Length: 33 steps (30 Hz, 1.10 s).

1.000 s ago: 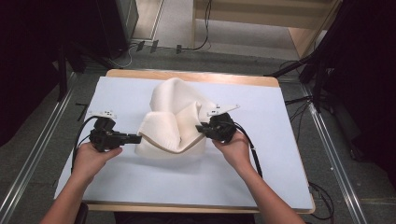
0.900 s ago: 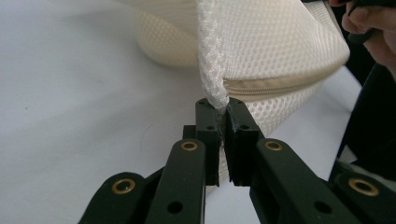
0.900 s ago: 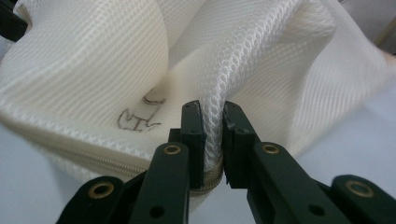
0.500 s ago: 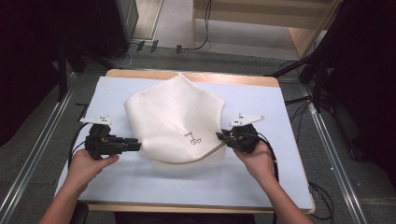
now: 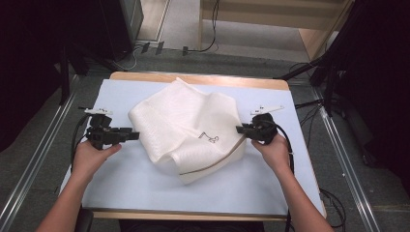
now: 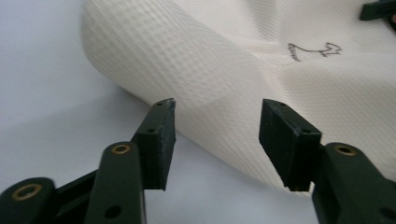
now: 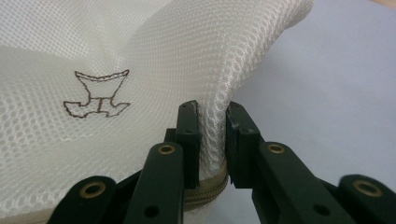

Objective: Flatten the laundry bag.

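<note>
The fingers [image 7: 189,135] of the right gripper [image 7: 211,140] are squeezed tight on a fold of the white mesh laundry bag [image 5: 188,128], just above its tan zipper [image 7: 205,191]. That pinch keeps the bag's edge from slipping away while it gets spread out. On the table, this gripper [image 5: 244,129] sits at the bag's 3 o'clock side.

The left gripper [image 6: 215,140] has its fingers [image 6: 161,140] wide apart. They have just been opening, and nothing is pressed between them; the bag's rolled edge lies just past the tips. It [image 5: 129,136] waits at the bag's 9 o'clock side.

The bag lies rumpled in the middle of the pale blue mat [image 5: 145,183]. A small stitched brown picture [image 5: 209,137] faces up.

I think the left gripper let go so it can grab a better spot.
</note>
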Motion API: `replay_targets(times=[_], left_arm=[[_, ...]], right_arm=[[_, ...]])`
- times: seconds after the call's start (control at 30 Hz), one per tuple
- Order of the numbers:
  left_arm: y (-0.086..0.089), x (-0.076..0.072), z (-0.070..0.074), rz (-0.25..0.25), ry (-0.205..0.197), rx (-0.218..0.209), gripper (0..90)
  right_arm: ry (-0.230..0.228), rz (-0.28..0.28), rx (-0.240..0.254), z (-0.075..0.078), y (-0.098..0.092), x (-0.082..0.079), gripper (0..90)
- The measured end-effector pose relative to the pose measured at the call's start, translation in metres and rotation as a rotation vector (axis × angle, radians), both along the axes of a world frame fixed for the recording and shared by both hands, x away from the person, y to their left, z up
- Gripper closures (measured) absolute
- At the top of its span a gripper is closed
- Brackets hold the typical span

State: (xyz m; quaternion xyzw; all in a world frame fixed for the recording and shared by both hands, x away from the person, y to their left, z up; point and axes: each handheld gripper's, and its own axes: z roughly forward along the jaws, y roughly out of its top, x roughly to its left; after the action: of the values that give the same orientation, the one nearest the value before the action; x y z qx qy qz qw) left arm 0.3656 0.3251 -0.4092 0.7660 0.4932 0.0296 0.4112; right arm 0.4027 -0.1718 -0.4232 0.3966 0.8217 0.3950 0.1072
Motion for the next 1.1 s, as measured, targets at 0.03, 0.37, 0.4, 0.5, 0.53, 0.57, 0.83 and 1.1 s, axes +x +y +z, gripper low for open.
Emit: replay_targets(times=[0.03,0.37,0.4,0.5,0.53,0.57,0.83,1.1], left_arm=[[0.000,0.004,-0.001,0.011,-0.013,0.004,45.4],[0.012,0.032,0.005,0.035,-0.123,0.061,36.9],[0.015,0.034,0.006,0.038,-0.125,0.064,35.5],[0.021,0.044,0.006,0.041,-0.110,0.017,31.1],[0.022,0.047,0.004,0.043,-0.106,0.002,31.1],[0.022,0.049,0.002,0.040,-0.106,-0.005,31.5],[0.013,0.059,-0.018,-0.067,0.070,-0.004,74.2],[0.017,0.049,-0.008,-0.052,0.073,-0.001,87.5]], right_arm=[[-0.007,0.000,-0.005,-0.001,0.000,0.002,78.7],[-0.008,-0.027,-0.009,-0.009,0.004,0.031,78.4],[-0.004,-0.035,-0.009,-0.008,0.003,0.031,78.4],[-0.022,-0.039,-0.026,-0.008,0.003,0.032,77.5],[-0.024,-0.048,-0.029,-0.009,0.004,0.033,76.9],[-0.021,-0.056,-0.026,-0.009,0.004,0.033,75.9],[-0.095,-0.073,0.029,0.022,-0.005,0.007,52.6],[-0.096,-0.035,0.041,0.025,-0.014,-0.051,57.6]])
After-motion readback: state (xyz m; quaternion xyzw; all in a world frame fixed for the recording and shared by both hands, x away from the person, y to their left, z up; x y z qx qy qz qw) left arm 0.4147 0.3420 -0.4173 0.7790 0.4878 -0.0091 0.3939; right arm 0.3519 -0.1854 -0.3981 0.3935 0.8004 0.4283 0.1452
